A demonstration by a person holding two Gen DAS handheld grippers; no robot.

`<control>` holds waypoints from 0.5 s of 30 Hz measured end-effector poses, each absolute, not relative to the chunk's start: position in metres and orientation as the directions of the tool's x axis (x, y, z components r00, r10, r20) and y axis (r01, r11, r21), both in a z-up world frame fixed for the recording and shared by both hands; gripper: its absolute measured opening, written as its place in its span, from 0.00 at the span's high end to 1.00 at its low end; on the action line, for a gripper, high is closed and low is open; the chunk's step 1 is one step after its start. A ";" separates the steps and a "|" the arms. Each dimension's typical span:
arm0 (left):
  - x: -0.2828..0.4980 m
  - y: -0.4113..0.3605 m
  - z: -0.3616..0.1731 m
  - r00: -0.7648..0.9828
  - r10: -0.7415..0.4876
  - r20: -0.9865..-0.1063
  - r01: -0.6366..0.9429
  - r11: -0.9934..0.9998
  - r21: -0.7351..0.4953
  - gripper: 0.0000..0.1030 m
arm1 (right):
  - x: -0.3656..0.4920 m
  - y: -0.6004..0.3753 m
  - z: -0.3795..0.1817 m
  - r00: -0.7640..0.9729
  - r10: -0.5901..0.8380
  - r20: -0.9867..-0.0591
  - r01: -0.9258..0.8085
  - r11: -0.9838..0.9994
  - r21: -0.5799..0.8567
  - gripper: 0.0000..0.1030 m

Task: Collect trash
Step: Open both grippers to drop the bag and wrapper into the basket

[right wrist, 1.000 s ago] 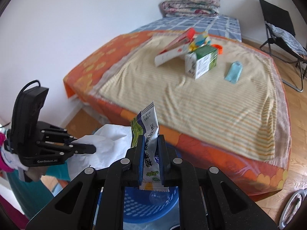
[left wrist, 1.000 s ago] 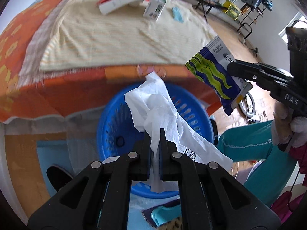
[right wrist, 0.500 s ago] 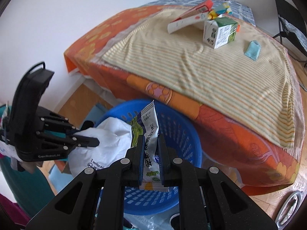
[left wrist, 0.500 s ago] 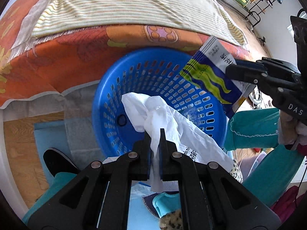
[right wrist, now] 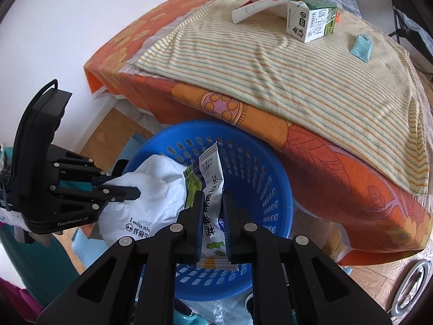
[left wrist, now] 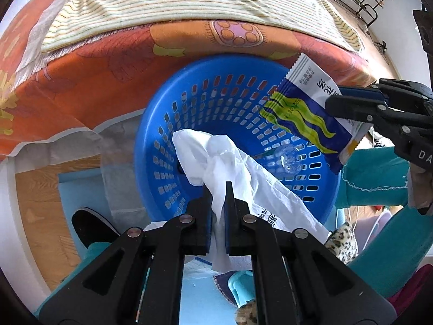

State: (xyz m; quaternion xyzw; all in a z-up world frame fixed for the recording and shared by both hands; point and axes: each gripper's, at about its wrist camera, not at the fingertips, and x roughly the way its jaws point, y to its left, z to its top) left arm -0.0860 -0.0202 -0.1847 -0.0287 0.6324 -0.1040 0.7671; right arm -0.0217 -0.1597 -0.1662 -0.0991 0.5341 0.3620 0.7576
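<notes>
The bin (left wrist: pixel 151 146), a blue slotted basket, stands on the floor just under the bed's (left wrist: pixel 81 75) orange edge, and both pieces of trash hang over its mouth. In the left wrist view the white bag (left wrist: pixel 216 162) droops from 6 o'clock toward the bin's middle, crumpled, its printed end trailing back past the fingers; the wrapper (left wrist: pixel 305 113), blue with green waves, slants in from 3 o'clock over the far rim. They are held this way, I judge, so that each will fall inside the bin and not on the floor once let go. The left gripper (left wrist: pixel 217 197) is clenched on a fold of the bag, its jaws nearly together with only thin plastic between them, and it points steeply down. The right gripper (right wrist: pixel 211 205) grasps the wrapper (right wrist: pixel 209 189) across its middle, the jaws a little apart to the width of the packet, whose top stands up at 12 o'clock and whose sealed bottom edge pokes out below the fingers. In the right wrist view the left gripper (right wrist: pixel 132 189) comes in from 9 o'clock, holding the bag (right wrist: pixel 151 187) beside the wrapper, the two pieces touching or nearly so over the bin (right wrist: pixel 270 189). A clear round thing, perhaps a small cup (left wrist: pixel 288 158), already lies at the bin's bottom. On the bed at 12 to 1 o'clock more trash waits: a milk carton (right wrist: pixel 311 21), a flat box (right wrist: pixel 259 2) propped behind it and a small teal packet (right wrist: pixel 361 47), well apart from the bin.
</notes>
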 end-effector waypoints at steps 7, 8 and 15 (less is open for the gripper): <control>-0.083 -0.019 -0.188 0.167 -0.174 -0.970 0.117 0.981 -0.156 0.92 | -0.019 -0.162 -0.168 0.151 0.444 -0.883 -0.639 0.726 0.255 0.87; -0.082 -0.020 -0.188 0.166 -0.174 -0.971 0.116 0.981 -0.156 0.89 | -0.018 -0.162 -0.168 0.148 0.443 -0.884 -0.637 0.727 0.257 0.87; -0.080 -0.018 -0.182 0.196 -0.164 -0.967 0.110 0.983 -0.145 0.53 | -0.017 -0.161 -0.171 0.137 0.426 -0.894 -0.629 0.735 0.254 0.86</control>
